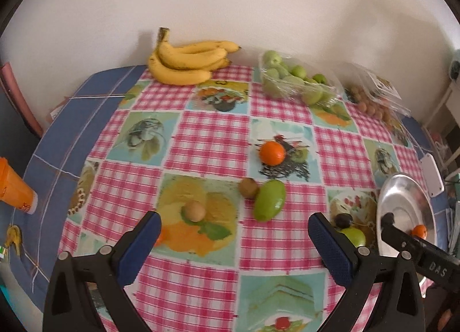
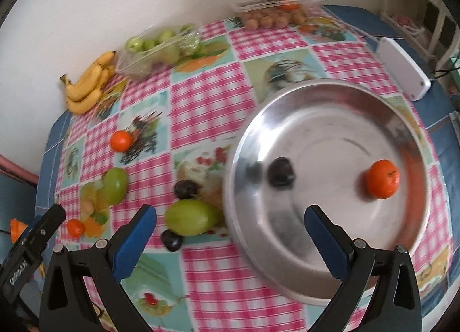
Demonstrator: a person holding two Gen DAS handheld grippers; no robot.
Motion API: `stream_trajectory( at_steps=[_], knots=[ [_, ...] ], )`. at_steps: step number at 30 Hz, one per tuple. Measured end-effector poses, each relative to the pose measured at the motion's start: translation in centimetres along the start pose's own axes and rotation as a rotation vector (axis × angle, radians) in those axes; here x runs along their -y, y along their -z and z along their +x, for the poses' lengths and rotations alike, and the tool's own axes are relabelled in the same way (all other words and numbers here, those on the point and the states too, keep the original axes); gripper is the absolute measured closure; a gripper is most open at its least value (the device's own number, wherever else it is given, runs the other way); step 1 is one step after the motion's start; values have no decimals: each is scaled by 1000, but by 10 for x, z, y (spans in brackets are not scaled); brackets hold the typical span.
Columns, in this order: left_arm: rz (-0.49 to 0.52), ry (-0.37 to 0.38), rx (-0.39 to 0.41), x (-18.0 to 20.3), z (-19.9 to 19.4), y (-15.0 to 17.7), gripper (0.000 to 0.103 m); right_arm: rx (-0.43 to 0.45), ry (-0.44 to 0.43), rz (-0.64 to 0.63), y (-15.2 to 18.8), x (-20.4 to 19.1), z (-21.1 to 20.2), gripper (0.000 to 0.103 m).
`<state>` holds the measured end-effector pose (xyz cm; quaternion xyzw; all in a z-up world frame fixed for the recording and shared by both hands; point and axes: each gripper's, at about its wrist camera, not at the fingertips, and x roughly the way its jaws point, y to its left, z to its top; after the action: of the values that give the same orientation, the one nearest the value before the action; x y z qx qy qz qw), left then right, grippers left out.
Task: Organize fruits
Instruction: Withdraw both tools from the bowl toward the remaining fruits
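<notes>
My left gripper (image 1: 234,219) hangs open above the checked tablecloth with nothing between its fingers. Ahead of it lie a tan round fruit (image 1: 195,210), a kiwi (image 1: 249,188), a green mango (image 1: 269,200) and an orange (image 1: 272,153). A small orange (image 1: 159,237) peeks from behind its left finger. My right gripper (image 2: 230,214) is open and empty over the left rim of a metal plate (image 2: 316,87). The plate holds a dark plum (image 2: 281,172) and an orange (image 2: 383,179). Left of the plate lie a green fruit (image 2: 192,217) and two plums (image 2: 187,189) (image 2: 172,240).
By the back wall sit a banana bunch (image 1: 187,61), wrapped green apples (image 1: 296,81) and a clamshell of brown fruits (image 1: 371,101). A white box (image 2: 402,67) lies beyond the plate. An orange cup (image 1: 14,188) stands off the table's left edge.
</notes>
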<state>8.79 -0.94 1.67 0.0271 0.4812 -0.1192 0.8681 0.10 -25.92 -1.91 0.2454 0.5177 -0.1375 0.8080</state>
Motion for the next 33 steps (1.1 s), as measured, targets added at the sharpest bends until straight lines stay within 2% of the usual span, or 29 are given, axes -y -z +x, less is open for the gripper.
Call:
stream_trajectory(
  at_steps=[9,16,25,28,33],
  knots=[
    [-63,-57,-11,-47,2,-4,0,-13,-29,-116,11,-47,3,1],
    [-104,-62,-107,-75,20,2,0,-51,-43,-119,22,-69,9,1],
    [-52,-62,-190,-79,46,7,0,-115,6,-91,34,-73,31,1],
    [-60,-45,-216,-83,56,8,0,-128,-12,-94,37,-78,35,1],
    [-60,-61,-234,-89,66,10,0,-160,-7,-102,43,-84,46,1]
  ],
)
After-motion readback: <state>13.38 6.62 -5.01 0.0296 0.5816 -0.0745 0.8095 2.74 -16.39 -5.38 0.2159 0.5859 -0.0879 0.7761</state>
